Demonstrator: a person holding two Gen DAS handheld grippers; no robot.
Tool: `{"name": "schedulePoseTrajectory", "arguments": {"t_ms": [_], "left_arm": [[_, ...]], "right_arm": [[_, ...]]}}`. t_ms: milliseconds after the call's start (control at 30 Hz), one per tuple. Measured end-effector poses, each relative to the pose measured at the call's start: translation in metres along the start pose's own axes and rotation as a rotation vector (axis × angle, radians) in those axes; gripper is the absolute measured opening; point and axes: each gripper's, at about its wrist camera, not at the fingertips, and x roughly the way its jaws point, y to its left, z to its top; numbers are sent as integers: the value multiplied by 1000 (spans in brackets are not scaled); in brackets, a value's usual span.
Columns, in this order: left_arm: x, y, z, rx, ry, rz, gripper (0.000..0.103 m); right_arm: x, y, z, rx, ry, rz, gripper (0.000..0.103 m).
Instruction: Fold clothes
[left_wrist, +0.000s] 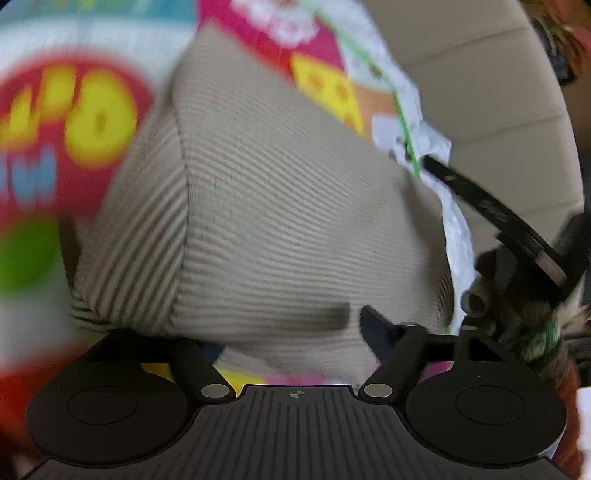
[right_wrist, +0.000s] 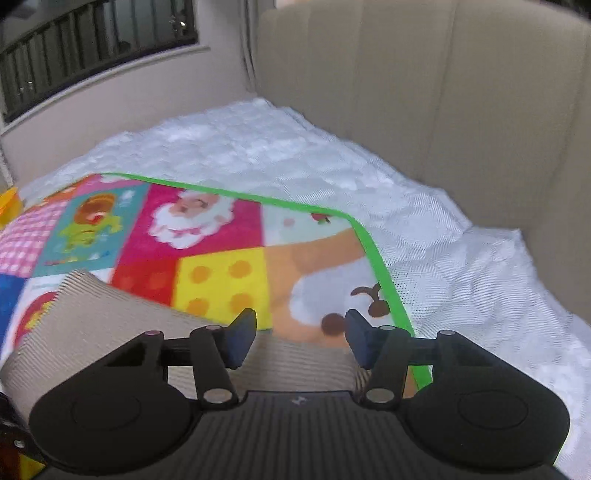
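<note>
Garment (left_wrist: 280, 206): beige, finely ribbed knit with thin darker stripes. Folded into a thick bundle, one vertical crease at left, stripes running steeper on the left panel than on the broad right panel. Lying on a colourful mat, covering part of it, lower edge close before the camera in the left wrist view. Seen from the right wrist view (right_wrist: 110, 314), a flat beige ribbed panel with one rounded corner raised slightly at upper left, extending from the left edge toward the centre.
</note>
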Motion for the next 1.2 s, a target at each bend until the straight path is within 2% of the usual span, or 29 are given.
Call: {"name": "schedulePoseTrajectory", "arguments": {"t_ms": [67,167,300,367,433,467,600,633,700,767,833,900,933,1000,1067,1133,1200], "left_arm": [[3,-2,17,64,-29,41,64],[11,1,55,143,-80,75,62],[31,-17,115,295,-179,165,63],[39,-30,139,336,-242,193,63],[43,-40,155,369,-298,232,70],[44,-44,159,384,-321,256,70],[23,-47,144,414,-331,278,74],[18,-47,136,418,-316,275,76],[5,-46,114,422,-263,262,79],[-8,-42,83,443,-202,225,82],[-12,-40,56,486,-144,237,88],[-5,-38,33,556,-107,313,89],[-1,-37,22,594,-94,359,93],[3,-29,6,602,-103,395,98],[-2,-20,-2,544,-146,393,103],[-8,-17,-4,491,-167,396,103],[-16,-19,-5,462,-185,403,103]], "right_arm": [[22,-7,-3,-2,52,-5,52],[30,-17,-25,-8,105,9,51],[4,-23,-54,26,110,38,51],[-11,-18,-68,46,129,50,51],[-27,1,-78,27,156,80,51],[-32,11,-81,7,166,98,51],[-47,47,-90,-91,182,185,51],[-50,45,-89,-72,161,186,53],[-57,40,-85,-33,119,187,62],[-64,34,-80,7,71,173,63],[-68,32,-78,34,44,171,71],[-58,39,-85,19,87,150,82],[-50,42,-91,10,121,130,82],[-37,46,-108,29,166,93,87],[-39,45,-111,67,145,68,88],[-42,44,-109,91,145,28,103],[-39,39,-114,164,123,-9,103]]}}
